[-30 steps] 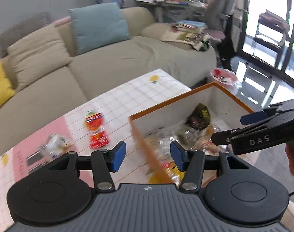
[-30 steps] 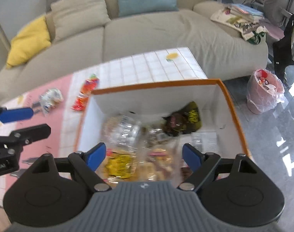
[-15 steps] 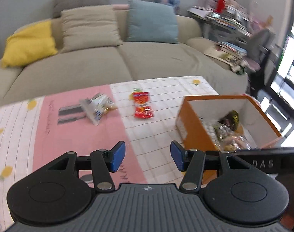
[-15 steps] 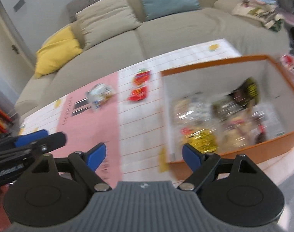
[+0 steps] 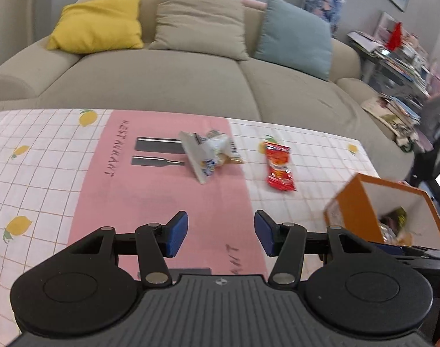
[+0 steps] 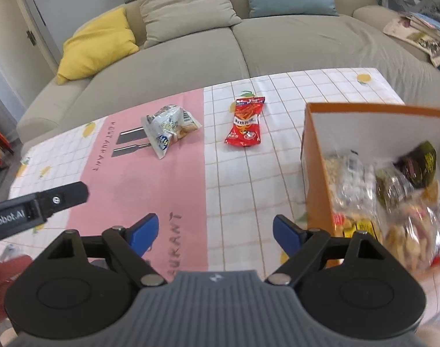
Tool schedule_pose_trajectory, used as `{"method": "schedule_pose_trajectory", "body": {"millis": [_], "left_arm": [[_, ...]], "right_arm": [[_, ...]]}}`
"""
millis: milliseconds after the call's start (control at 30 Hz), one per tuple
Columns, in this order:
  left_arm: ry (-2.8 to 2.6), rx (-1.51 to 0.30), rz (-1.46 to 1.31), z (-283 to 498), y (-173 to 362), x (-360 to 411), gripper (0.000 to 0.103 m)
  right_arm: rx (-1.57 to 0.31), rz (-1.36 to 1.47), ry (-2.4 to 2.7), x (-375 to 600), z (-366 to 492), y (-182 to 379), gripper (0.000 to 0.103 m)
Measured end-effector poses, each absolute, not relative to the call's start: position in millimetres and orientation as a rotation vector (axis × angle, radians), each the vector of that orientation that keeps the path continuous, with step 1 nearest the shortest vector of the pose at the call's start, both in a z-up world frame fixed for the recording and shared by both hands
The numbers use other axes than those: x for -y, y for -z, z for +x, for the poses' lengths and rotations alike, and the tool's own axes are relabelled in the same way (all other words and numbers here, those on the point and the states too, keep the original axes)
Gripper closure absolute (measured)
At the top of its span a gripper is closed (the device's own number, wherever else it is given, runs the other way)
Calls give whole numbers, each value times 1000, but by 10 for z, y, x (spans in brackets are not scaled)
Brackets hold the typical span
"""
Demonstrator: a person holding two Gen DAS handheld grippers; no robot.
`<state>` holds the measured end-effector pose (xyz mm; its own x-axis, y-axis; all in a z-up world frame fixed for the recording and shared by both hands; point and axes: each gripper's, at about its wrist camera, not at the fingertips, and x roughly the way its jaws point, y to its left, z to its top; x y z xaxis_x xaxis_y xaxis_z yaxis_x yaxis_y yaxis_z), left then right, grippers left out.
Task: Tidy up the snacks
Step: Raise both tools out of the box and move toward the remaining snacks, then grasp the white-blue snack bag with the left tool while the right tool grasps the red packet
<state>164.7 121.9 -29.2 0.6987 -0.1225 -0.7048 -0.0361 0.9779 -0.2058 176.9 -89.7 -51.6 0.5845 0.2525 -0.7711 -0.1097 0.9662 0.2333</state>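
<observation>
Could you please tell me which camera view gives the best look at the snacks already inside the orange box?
The right wrist view: it looks down into the orange box, showing the packets piled against its white inner walls. The left wrist view catches only the box's near corner and a few packets at the frame edge.

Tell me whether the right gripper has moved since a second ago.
Yes. The right gripper has swung left, away from above the orange cardboard box toward the pink placemat.

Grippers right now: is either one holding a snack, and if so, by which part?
Neither. The left gripper and right gripper both stand open with only tablecloth between their pads. The red packet and white packet lie untouched on the table.
</observation>
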Motion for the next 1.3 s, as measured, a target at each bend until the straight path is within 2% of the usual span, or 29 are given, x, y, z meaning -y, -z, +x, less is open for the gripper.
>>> {"method": "schedule_pose_trajectory", "body": {"millis": [600, 700, 767, 867, 1133, 1300], "left_arm": [[-52, -803, -217, 2667, 735, -1732, 41], [-4, -766, -157, 2788, 749, -1697, 40], [42, -773, -104, 2885, 759, -1630, 32], [101, -742, -47, 3004, 780, -1496, 27], [274, -735, 178, 3416, 919, -1123, 27], [306, -803, 254, 3657, 1133, -1035, 27]], "right_arm": [[-908, 14, -188, 345, 2875, 988, 19], [-893, -6, -181, 319, 3023, 1040, 19], [-878, -14, -173, 313, 3119, 1050, 19], [-849, -30, -155, 320, 3274, 1053, 19], [-865, -50, -102, 416, 3706, 1199, 19], [-898, -29, -64, 490, 3906, 1316, 19]]}}
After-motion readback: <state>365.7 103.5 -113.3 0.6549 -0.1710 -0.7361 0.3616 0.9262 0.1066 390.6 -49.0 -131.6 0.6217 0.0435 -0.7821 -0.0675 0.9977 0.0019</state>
